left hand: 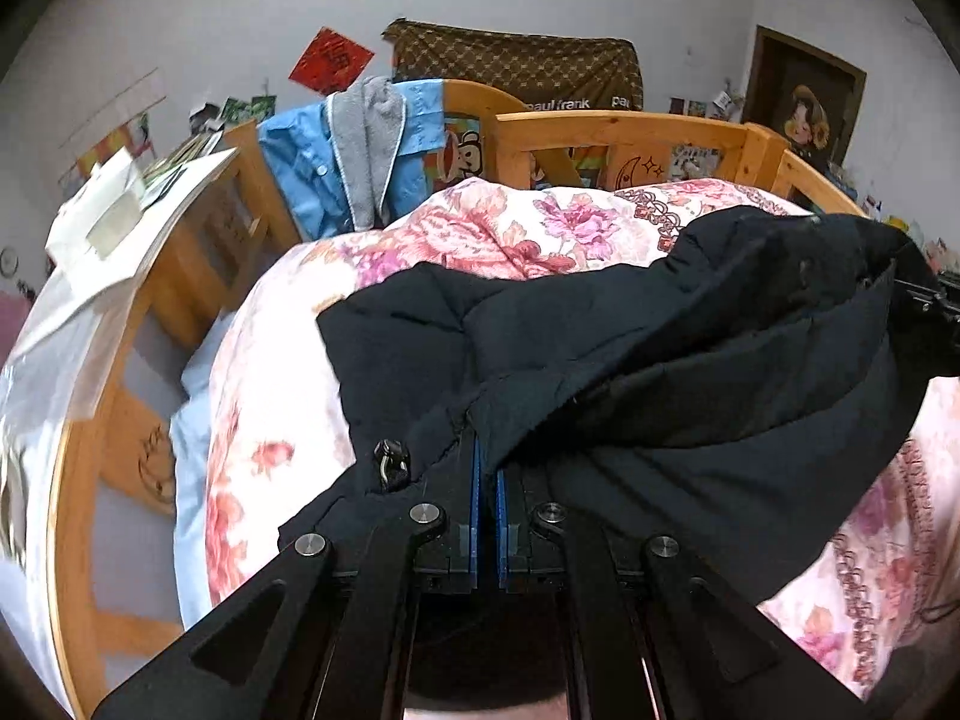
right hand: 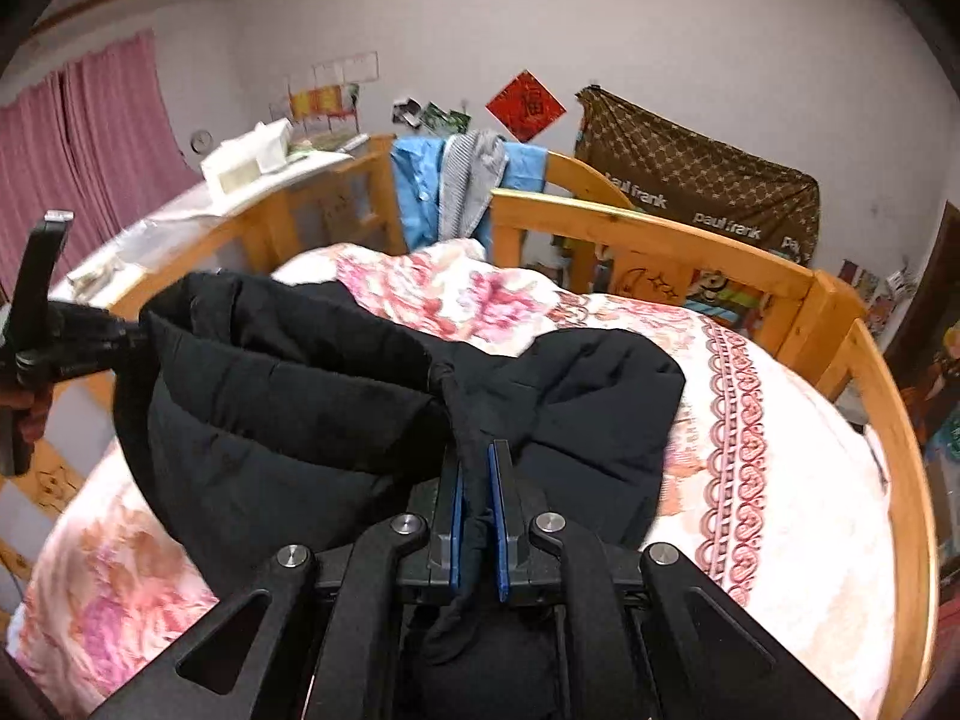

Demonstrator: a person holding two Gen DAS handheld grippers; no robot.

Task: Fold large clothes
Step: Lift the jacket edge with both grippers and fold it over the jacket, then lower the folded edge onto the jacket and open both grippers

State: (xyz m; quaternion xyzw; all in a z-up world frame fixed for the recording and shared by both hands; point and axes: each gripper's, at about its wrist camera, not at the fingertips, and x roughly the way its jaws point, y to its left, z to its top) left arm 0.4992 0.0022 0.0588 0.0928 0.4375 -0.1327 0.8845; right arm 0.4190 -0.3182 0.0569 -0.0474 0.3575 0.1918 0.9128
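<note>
1. Nearest to us in the left wrist view, our left gripper [left hand: 487, 468] has its blue pads pressed together on an edge of the black padded jacket [left hand: 690, 360], with the fabric bunched over the fingertips.
2. Just left of that grip, a metal zipper pull [left hand: 390, 462] hangs from the jacket's edge.
3. From the right wrist view, our right gripper [right hand: 477, 480] is likewise clamped on the jacket, a thin fold of black cloth pinched between its pads and trailing down past them.
4. We hold the jacket stretched between the two grippers above the bed; its quilted body sags in the middle and drapes onto the floral quilt [left hand: 492, 228].
5. At the left edge of the right wrist view we see the other gripper gripping the far side of the jacket, with a hand [right hand: 30, 414] around its handle.
6. The floral quilt, pink and red on white, covers the mattress inside a wooden bed frame [right hand: 660, 222] with railed sides.
7. Over the frame's rail at the head end hang a blue shirt [left hand: 300, 174] and a grey garment [left hand: 366, 144], one on top of the other.
8. Behind the rail a brown patterned cloth [right hand: 696, 180] hangs against the wall, and a red diamond-shaped paper [right hand: 526, 105] is stuck to the wall beside it.
9. Left of the bed stands a surface [right hand: 180, 216] carrying a white box-like object [right hand: 246, 159]; the view there is blurred, so we cannot say exactly what it is.
10. Pink curtains [right hand: 90, 138] hang at the far left.
</note>
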